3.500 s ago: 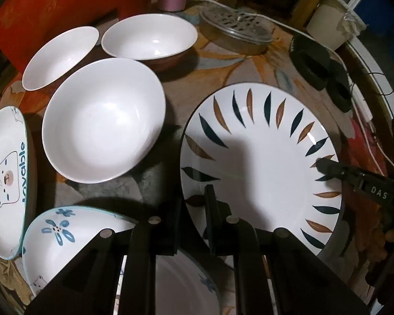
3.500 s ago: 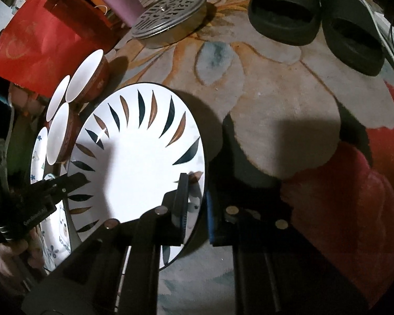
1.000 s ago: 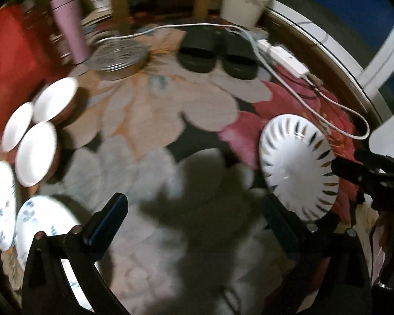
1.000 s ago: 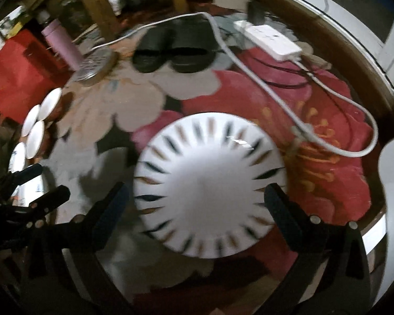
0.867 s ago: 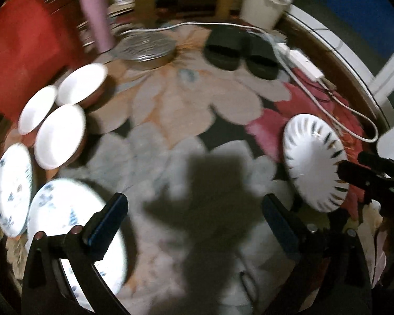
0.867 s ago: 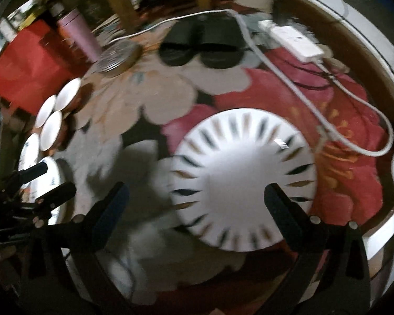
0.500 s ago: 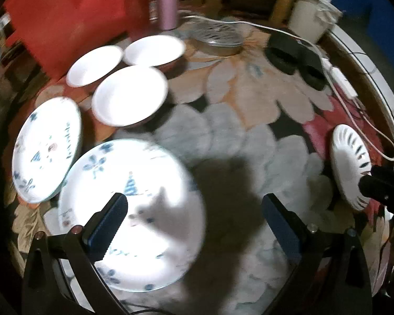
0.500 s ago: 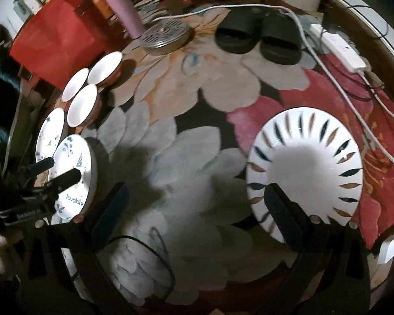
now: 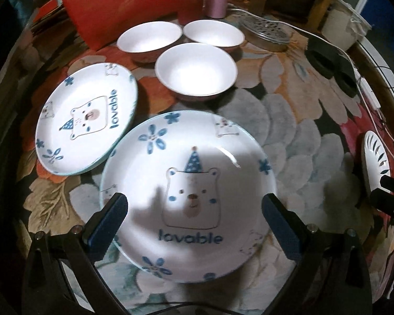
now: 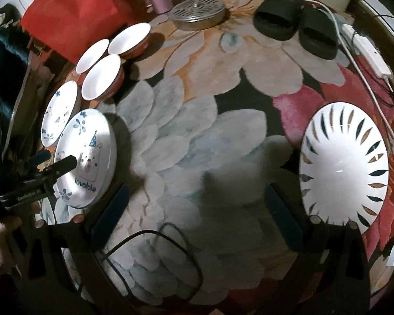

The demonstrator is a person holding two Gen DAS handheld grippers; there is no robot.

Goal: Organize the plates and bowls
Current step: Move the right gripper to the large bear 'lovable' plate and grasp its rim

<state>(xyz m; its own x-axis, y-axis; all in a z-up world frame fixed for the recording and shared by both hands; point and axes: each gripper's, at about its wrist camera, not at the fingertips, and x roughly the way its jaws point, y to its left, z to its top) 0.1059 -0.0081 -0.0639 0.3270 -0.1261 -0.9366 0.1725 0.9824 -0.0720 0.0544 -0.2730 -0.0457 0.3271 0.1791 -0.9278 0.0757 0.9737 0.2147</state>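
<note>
Hovering over the near bear plate (image 9: pixel 189 183), the left claw (image 9: pixel 194 218) is spread wide and holds nothing; its two fingers straddle the plate's near rim without touching it, as far as the left wrist view shows. That plate lies flat near the rug's (image 9: pixel 289 136) near left edge. The right claw (image 10: pixel 197 210) is likewise released and empty, over bare rug near its middle.

Just beyond and left, a second bear plate (image 9: pixel 88 120) lies beside the first, rims close or slightly overlapping; I cannot tell which. Farther back, three white bowls (image 9: pixel 195 71) sit in a tight cluster, the nearest one just behind the plates. The leaf plate (image 10: pixel 345 165) lies alone, well apart, near the rug's right edge.

By my reading, one plate is already set aside on the right, and the step in hand is fetching the next. The next move likely calls for lowering the left claw to the near plate's rim, pinching the edge firmly, and lifting level so the glazed plate does not slip.
</note>
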